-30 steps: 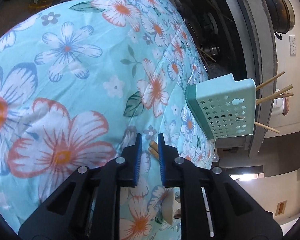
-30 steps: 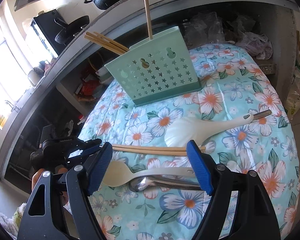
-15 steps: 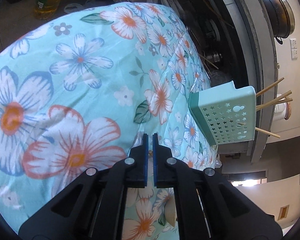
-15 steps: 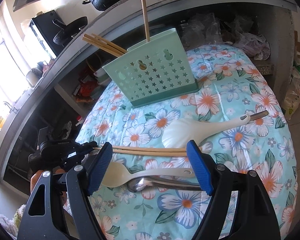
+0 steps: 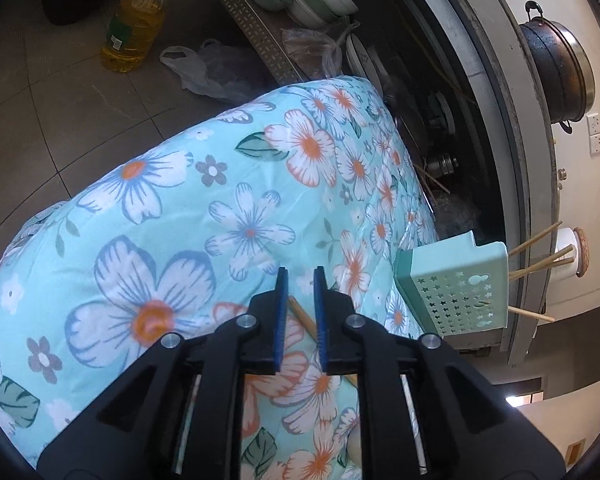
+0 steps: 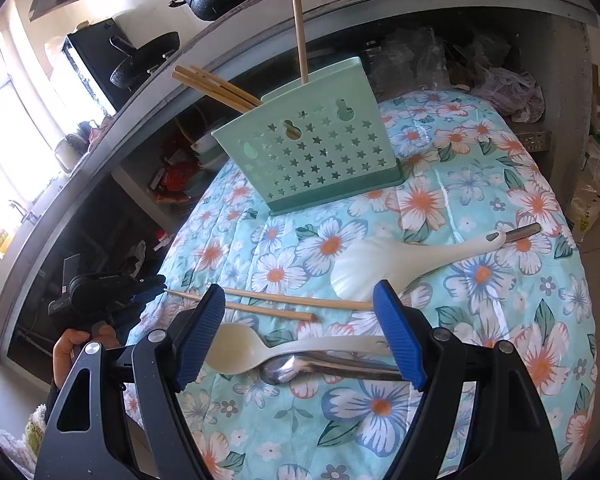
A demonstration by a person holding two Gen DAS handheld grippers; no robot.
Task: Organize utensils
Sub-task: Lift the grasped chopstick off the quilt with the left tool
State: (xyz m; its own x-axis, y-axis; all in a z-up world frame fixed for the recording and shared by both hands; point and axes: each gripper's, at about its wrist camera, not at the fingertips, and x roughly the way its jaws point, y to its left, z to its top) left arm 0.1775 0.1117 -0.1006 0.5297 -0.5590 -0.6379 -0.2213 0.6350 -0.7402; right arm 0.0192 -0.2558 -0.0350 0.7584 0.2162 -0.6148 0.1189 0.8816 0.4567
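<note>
Your left gripper stands slightly parted, gripping nothing, a chopstick lying just below its tips. Your right gripper gapes wide above the spoons. The chopstick looks light, stiff and slippery; pinch it near the middle.

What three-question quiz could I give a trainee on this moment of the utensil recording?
1. True or false: the right gripper is shut on the cream plastic spoon.
2. How many loose chopsticks lie flat on the floral cloth? A) none B) two C) five
3. Fill in: the wooden sticks already put away stand in the green ____.

Key: 1. False; its jaws are wide open above the spoons. 2. B. 3. Holder, the one with star-shaped holes.
</note>
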